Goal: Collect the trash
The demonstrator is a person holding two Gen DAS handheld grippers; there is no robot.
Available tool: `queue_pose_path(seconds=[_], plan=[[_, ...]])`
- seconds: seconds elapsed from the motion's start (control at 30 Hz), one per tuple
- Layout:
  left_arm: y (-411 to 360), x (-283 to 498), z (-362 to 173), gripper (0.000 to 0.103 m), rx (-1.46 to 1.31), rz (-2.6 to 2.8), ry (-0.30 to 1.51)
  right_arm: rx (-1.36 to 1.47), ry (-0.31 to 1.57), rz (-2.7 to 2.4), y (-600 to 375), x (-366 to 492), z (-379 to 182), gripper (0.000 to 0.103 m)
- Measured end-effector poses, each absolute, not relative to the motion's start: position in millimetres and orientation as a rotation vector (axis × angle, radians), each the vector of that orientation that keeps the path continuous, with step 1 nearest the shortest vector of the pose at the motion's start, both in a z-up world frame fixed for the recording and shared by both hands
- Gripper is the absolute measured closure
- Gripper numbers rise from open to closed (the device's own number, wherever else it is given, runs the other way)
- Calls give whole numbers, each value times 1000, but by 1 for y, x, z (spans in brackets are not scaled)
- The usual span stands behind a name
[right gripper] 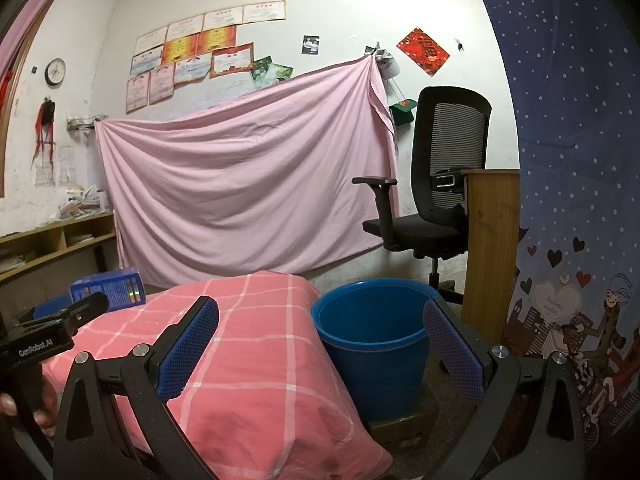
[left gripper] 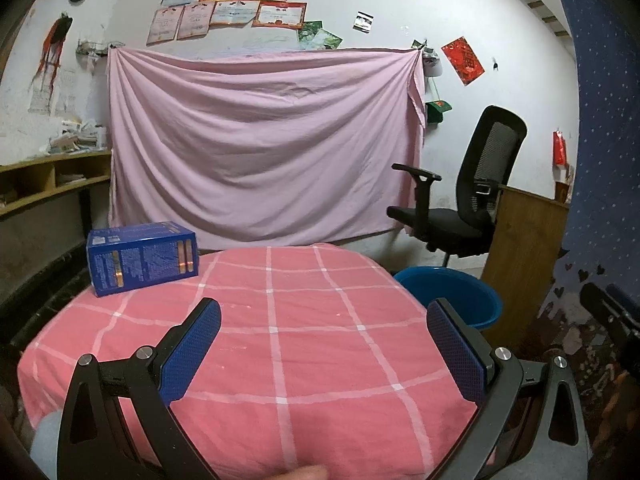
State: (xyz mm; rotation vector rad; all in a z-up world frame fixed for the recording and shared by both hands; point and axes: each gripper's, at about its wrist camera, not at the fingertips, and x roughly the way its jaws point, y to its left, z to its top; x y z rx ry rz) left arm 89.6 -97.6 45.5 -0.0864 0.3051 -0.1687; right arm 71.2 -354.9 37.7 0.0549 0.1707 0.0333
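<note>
A blue carton box lies on its side at the far left corner of the table with the pink checked cloth. It also shows in the right wrist view. My left gripper is open and empty above the table's near half, well short of the box. A blue bucket stands on a cardboard box on the floor at the table's right side; its rim shows in the left wrist view. My right gripper is open and empty, near the bucket's rim and the table's right edge.
A black office chair stands behind the bucket beside a wooden desk panel. A pink sheet hangs on the back wall. A low wooden shelf runs along the left wall. A blue starry curtain hangs at the right.
</note>
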Motion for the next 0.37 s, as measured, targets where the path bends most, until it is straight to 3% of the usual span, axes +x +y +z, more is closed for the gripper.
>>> queue_pose_path(seconds=[0.37], plan=[[-95,92,43,2,-90,-153,309,47,178,46,-356,77,37,0]])
